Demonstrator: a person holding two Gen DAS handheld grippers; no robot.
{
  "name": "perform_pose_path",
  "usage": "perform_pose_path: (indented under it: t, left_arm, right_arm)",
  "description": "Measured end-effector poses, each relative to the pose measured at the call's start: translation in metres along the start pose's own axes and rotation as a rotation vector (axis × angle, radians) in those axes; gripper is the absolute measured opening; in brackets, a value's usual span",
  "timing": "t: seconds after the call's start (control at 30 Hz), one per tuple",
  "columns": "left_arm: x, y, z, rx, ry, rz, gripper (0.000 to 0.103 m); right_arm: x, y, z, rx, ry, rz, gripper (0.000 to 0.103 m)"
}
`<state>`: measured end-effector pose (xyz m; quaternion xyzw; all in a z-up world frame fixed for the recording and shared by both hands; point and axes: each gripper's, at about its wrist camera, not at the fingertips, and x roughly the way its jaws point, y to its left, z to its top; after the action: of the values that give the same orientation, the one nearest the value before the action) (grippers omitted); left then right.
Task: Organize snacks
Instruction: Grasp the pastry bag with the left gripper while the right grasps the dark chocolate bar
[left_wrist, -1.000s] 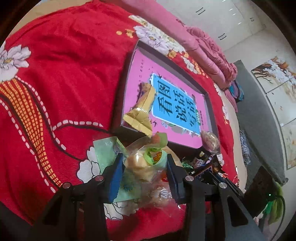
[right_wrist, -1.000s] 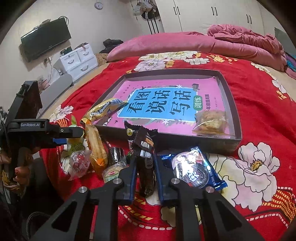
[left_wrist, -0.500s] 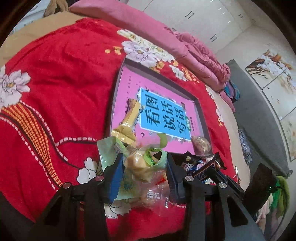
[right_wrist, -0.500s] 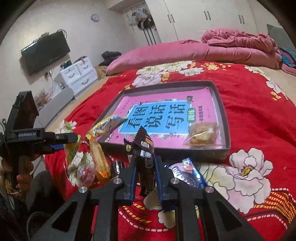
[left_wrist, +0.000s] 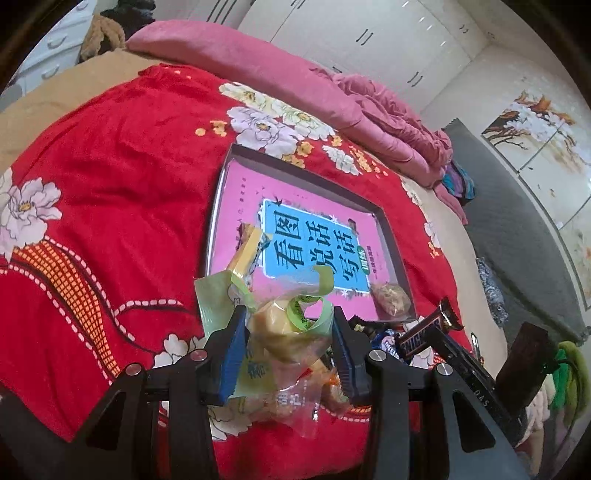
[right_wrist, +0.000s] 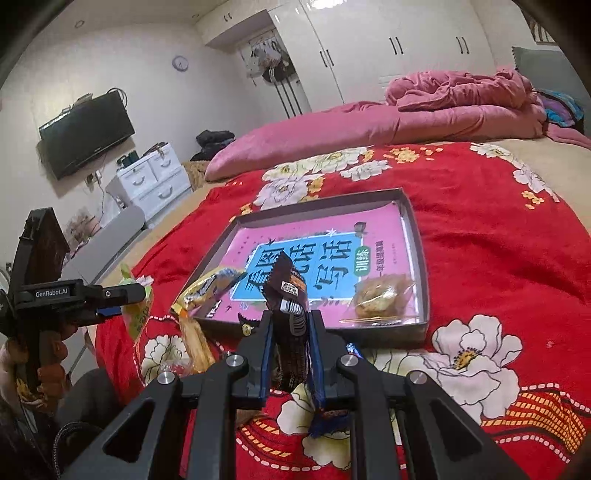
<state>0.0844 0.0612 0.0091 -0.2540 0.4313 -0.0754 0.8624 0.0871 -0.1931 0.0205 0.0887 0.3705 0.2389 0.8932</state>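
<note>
My left gripper (left_wrist: 288, 343) is shut on a clear bag holding a yellow pastry (left_wrist: 280, 332) with a green label, lifted off the red blanket. My right gripper (right_wrist: 290, 325) is shut on a dark chocolate bar (right_wrist: 290, 291), which stands upright above the bed. Ahead lies a shallow grey tray (left_wrist: 218, 206) (right_wrist: 421, 266) lined with a pink book. A wrapped cookie (right_wrist: 380, 295) (left_wrist: 391, 297) sits in its near corner. A yellow snack packet (right_wrist: 210, 284) (left_wrist: 249, 254) leans over the tray's near edge. The left gripper (right_wrist: 136, 295) shows at the left of the right wrist view.
An orange snack stick (right_wrist: 195, 343) and a blue wrapper (right_wrist: 332, 417) lie on the red flowered blanket (right_wrist: 498, 258) in front of the tray. A pink duvet (right_wrist: 443, 107) is heaped at the bed's far side. White drawers (right_wrist: 151, 181) and a wall TV (right_wrist: 86, 133) stand beyond the left edge.
Both grippers have risen with their snacks held. The tray and the loose snacks on the blanket now sit lower and farther off in both views.
</note>
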Motion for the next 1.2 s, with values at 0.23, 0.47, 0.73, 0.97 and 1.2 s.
perform_pose_path:
  t: [0.23,0.47,0.73,0.97,1.2]
  left_arm:
    - [0.006,-0.003,0.009,0.009,-0.011,0.011,0.045]
    - [0.023,-0.005,0.019,0.008,-0.003,0.018,0.045]
    - [0.041,-0.008,0.025,0.018,0.007,0.032,0.045]
    - [0.054,-0.004,0.027,0.007,0.018,0.035,0.045]
    - [0.063,0.000,0.031,-0.005,0.024,0.035,0.045]
  right_arm:
    - [-0.006,-0.007,0.005,0.026,-0.029,0.001,0.018]
    - [-0.008,-0.009,0.008,0.037,-0.047,-0.001,0.018]
    - [-0.008,-0.015,0.010,0.058,-0.057,-0.009,0.018]
    - [-0.007,-0.016,0.011,0.067,-0.058,-0.009,0.018]
    - [-0.003,-0.018,0.012,0.076,-0.060,-0.011,0.018]
